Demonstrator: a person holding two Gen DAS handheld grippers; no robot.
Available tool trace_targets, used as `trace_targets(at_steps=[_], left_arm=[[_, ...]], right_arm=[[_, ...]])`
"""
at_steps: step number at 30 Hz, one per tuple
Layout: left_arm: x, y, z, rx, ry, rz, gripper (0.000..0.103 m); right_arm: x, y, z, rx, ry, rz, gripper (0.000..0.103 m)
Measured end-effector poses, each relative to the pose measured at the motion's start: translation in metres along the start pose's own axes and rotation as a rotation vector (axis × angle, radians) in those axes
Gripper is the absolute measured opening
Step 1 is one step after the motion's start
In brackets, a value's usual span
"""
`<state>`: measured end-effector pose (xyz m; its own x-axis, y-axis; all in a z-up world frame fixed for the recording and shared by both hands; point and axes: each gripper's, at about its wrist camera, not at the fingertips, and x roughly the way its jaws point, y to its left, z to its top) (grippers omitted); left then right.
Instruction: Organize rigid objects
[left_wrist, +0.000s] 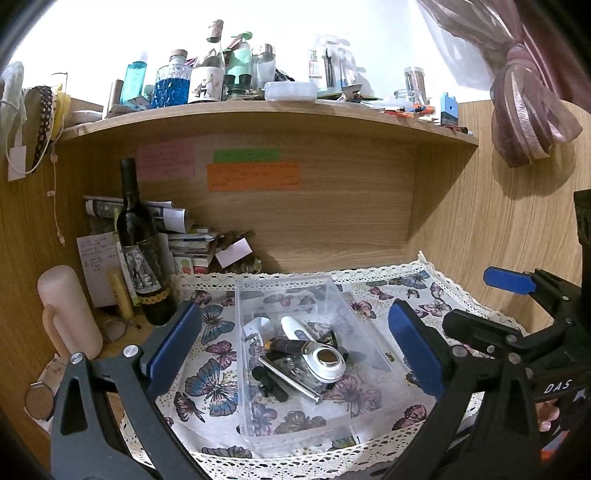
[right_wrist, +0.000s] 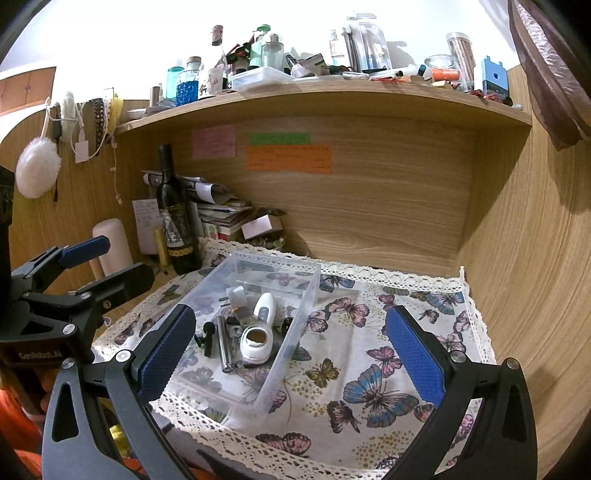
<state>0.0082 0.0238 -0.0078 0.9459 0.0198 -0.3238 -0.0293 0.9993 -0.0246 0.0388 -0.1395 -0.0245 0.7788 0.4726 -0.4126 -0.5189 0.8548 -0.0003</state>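
The bench (right_wrist: 517, 295) carries a butterfly cloth (right_wrist: 369, 369); on it sits a clear bin (right_wrist: 295, 295). A bottle (right_wrist: 177, 221) stands beside the cloth.

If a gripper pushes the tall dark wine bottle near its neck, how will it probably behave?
The wine bottle stands upright, tall over a narrow base, so it would probably tip rather than slide. It looks like glass: likely heavy, slippery and breakable.

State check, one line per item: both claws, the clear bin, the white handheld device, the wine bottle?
left claw: open, nothing between its pads.
right claw: open, empty.
clear bin: lidless, on the butterfly cloth, holds small items.
white handheld device: lying in the bin on other pieces.
wine bottle: upright, beside the cloth's left edge.
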Motion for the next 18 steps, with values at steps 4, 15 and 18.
trace_targets(at_steps=[4, 15, 18], left_arm=[[0.0020, 0.0004, -0.0008, -0.004, 0.006, -0.003, 0.103], [0.0012, 0.0014, -0.0010, -0.003, 0.000, -0.003, 0.103], [0.0011, 0.0017, -0.0007, -0.007, 0.003, -0.006, 0.103]], right_arm=[[0.0005, 0.0008, -0.0004, -0.001, 0.002, 0.004, 0.103], [0.0006, 0.0028, 0.0006, -0.003, -0.002, 0.004, 0.103], [0.0003, 0.0030, 0.0006, -0.004, -0.003, 0.004, 0.103]])
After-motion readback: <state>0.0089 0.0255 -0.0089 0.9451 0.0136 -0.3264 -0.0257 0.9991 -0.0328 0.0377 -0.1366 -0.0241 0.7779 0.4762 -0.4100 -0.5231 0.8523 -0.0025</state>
